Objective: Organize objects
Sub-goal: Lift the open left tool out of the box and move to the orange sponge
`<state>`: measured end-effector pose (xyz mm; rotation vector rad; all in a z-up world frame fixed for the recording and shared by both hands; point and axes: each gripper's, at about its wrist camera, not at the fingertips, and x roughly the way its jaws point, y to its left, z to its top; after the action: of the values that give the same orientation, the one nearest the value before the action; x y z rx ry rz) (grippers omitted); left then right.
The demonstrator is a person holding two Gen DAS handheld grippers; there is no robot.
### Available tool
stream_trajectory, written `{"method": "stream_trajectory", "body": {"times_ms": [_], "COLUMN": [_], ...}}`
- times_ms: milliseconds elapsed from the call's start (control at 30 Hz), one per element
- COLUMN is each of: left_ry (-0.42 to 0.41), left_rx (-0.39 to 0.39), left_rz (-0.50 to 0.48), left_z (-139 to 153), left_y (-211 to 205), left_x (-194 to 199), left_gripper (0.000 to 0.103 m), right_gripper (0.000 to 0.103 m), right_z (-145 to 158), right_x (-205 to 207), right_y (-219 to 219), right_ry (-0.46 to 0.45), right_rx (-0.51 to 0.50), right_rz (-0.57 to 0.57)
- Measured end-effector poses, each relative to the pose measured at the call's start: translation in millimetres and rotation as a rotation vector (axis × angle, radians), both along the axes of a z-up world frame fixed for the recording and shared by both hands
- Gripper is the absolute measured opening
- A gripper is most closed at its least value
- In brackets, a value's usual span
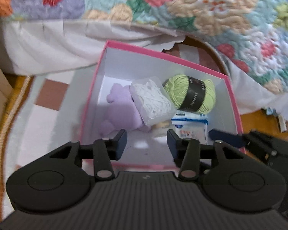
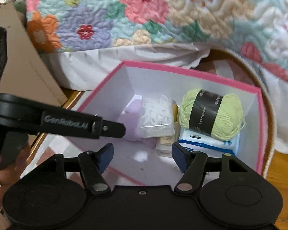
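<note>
Both grippers, left gripper (image 1: 146, 140) and right gripper (image 2: 143, 156), hung released and empty over the near end of the pink box (image 1: 232, 103). Inside lay green yarn (image 1: 191, 94) far right, a clear case (image 1: 151, 100) and a purple plush (image 1: 121, 113) left. Only the right view showed a hand (image 2: 2, 174); there the plush was nearly hidden.

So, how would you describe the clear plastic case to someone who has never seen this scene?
Find the pink box with white inner walls on the floor beside the flowered quilt. Inside, the clear plastic case lies between a lilac plush toy and a green yarn ball. It alone is see-through, packed with tangled white pieces.
</note>
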<state>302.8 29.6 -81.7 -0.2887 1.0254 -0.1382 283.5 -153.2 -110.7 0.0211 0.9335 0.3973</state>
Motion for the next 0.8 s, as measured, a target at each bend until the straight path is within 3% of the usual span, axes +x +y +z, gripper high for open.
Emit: {"method": "stream_trajectory", "body": {"times_ms": [233, 467, 800], "left_ry": [-0.018, -0.052, -0.071], "left_rx": [0.046, 0.090, 0.124], "left_rz": [-0.049, -0.088, -0.118], "left_z": [55.0, 99.8, 118.7], "left_y": [1.9, -4.6, -23.1], "left_x": [-45.6, -91.7, -148.5], "left_gripper": [0.049, 0.052, 0.057], "right_gripper": [0.079, 0.082, 0.082], "right_z": [49.7, 97.4, 124.0], "right_x": [-31.4, -79.7, -139.1], "right_y": [2.7, 3.7, -8.5], "right_ry": [-0.011, -0.102, -0.163], "right_rx": [-0.064, -0.083, -0.097], "right_rz": [0.066, 0.113, 0.178]}}
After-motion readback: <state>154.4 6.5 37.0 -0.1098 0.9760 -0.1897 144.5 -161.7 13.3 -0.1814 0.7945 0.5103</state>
